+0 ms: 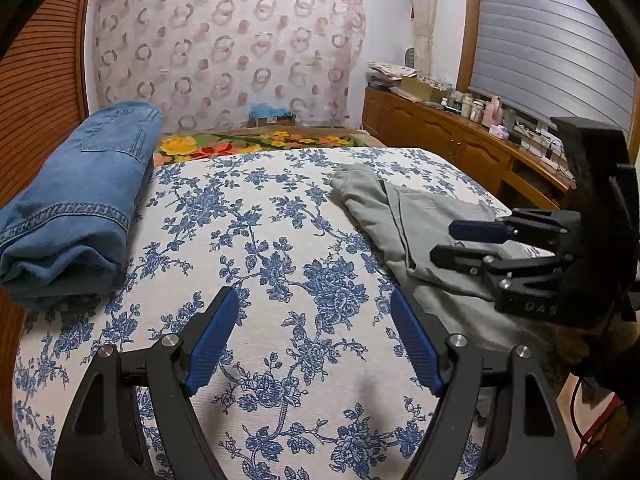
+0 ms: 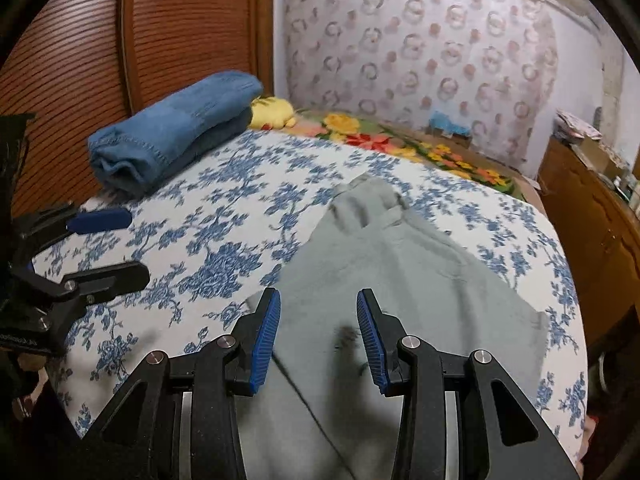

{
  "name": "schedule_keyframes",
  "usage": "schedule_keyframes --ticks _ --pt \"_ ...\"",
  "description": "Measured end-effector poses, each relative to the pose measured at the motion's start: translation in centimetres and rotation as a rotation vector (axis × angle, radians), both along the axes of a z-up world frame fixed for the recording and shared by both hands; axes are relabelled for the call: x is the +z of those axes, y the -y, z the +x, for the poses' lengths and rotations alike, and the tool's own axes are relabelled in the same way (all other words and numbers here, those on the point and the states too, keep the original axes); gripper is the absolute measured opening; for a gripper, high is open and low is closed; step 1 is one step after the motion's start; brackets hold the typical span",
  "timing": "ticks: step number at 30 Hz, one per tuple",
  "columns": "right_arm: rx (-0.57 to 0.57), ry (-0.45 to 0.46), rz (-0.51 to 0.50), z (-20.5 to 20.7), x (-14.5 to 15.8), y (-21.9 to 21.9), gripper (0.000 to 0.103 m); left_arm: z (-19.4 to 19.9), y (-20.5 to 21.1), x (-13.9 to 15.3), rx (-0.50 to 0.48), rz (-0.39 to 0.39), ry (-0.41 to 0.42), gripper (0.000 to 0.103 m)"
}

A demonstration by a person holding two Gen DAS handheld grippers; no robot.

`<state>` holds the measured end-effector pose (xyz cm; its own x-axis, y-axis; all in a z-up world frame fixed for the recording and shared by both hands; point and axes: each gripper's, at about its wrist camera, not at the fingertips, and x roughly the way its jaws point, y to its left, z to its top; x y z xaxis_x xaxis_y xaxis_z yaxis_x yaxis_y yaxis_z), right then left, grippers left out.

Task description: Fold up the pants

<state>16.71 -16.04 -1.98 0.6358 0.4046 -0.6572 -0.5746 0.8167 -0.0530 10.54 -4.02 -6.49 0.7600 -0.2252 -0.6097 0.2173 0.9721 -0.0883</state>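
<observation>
Grey pants [image 2: 400, 280] lie flattened on the right half of the bed, waistband toward the far side; the left wrist view shows the grey pants [image 1: 420, 220] at right. My right gripper [image 2: 318, 296] hovers just above their near part, open, with nothing pinched between its blue pads [image 2: 264, 344]. From the left camera the right gripper [image 1: 444, 242] reaches in from the right over the cloth. My left gripper [image 1: 314, 294] stands open over bare bedspread, left of the pants and apart from them. In the right wrist view the left gripper [image 2: 136, 244] shows at the left edge.
Folded blue jeans [image 1: 80, 200] sit at the bed's far left against a slatted wooden door [image 2: 180, 32]. The bedspread [image 1: 260, 240] is white with blue flowers; a bright floral blanket [image 1: 256, 144] lies beyond. A wooden cabinet [image 1: 440, 132] with clutter runs along the right.
</observation>
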Motion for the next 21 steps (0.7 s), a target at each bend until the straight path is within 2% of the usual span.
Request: schedule_keyframes --ticks 4,6,10,11,14,15,21 --pt "0.036 -0.037 0.006 0.5 -0.4 -0.6 0.041 0.0 -0.1 0.0 -0.001 0.003 0.000 0.079" --pt "0.061 -0.048 0.011 0.6 -0.5 -0.9 0.034 0.1 -0.2 -0.1 0.001 0.001 -0.002 0.079" --pt "0.087 -0.072 -0.004 0.7 -0.9 -1.5 0.030 0.1 -0.4 -0.3 0.004 -0.005 -0.008 0.079" --pt "0.088 -0.075 -0.011 0.8 -1.0 -1.6 0.026 0.1 -0.3 -0.4 0.003 -0.005 -0.009 0.079" --pt "0.103 -0.096 -0.017 1.1 -1.2 -1.7 0.006 0.0 -0.2 -0.5 -0.003 -0.005 -0.012 0.079" --pt "0.103 -0.096 -0.013 1.1 -1.1 -1.7 0.004 -0.1 -0.1 -0.5 -0.006 -0.004 -0.012 0.079" --pt "0.087 -0.066 0.043 1.2 0.6 0.2 0.002 -0.3 0.9 -0.4 -0.030 -0.006 -0.019 0.079"
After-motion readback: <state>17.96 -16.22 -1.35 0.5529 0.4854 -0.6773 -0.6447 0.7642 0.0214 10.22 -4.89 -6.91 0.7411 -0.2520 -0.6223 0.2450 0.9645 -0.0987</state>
